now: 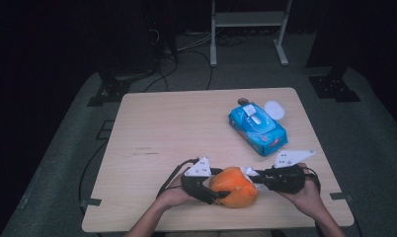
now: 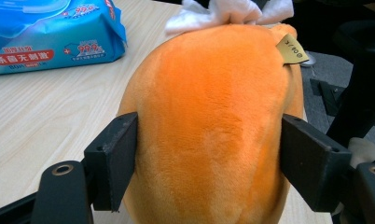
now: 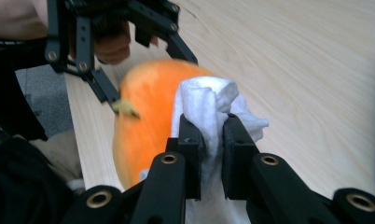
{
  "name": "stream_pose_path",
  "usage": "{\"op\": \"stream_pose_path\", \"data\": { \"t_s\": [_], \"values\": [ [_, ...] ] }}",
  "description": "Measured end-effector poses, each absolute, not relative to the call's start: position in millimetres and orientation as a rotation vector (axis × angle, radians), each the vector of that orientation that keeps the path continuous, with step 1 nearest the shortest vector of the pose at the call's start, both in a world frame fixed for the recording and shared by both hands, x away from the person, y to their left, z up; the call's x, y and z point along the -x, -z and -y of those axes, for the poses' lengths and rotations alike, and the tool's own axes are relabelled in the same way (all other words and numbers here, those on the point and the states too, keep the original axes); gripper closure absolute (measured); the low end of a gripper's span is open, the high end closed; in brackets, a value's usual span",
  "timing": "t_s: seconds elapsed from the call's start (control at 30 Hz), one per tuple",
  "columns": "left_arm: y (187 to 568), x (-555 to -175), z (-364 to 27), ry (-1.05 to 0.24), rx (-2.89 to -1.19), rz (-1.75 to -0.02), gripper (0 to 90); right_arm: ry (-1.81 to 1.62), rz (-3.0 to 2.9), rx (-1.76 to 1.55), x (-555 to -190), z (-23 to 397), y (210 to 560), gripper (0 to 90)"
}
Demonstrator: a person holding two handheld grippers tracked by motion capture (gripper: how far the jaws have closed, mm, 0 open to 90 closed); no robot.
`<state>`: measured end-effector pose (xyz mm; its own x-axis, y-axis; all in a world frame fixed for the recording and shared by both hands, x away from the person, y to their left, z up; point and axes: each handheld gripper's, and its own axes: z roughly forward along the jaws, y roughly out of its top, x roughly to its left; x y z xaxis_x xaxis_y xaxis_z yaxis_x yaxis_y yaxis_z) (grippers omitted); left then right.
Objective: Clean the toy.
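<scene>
My left gripper [image 2: 206, 154] clamps the orange plush toy [image 2: 209, 126] at the table's [image 1: 162, 128] near edge. My right gripper [image 3: 212, 140] pinches a white wipe [image 3: 209, 100] against the toy.

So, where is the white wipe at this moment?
The white wipe is pinched in the right hand-held gripper and lies against the orange plush toy near the table's front edge.

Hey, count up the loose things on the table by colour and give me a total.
Orange: 1, the plush toy
Blue: 1, the wet-wipes pack
White: 2, the wipe in the right gripper and the round lid
Total: 4
</scene>
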<state>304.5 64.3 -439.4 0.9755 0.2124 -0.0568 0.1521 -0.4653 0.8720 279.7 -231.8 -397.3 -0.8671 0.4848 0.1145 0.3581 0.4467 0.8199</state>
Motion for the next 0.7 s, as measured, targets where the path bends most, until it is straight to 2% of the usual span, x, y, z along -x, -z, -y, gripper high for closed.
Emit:
{"op": "stream_pose_path", "data": {
  "t_s": [0.2, 0.43, 0.7],
  "values": [
    [439, -305, -63, -0.072, -2.064, -0.276, 25.0, -1.395, -2.559, -0.783, -275, 245, 399, 80.2],
    [439, -304, -63, -0.078, -2.069, -0.283, 25.1, -1.435, -2.571, -0.684, -271, 226, 388, 80.3],
    [440, -307, -66, -0.064, -2.063, -0.303, 25.1, -1.403, -2.565, -0.817, -277, 246, 404, 80.3]
  ]
}}
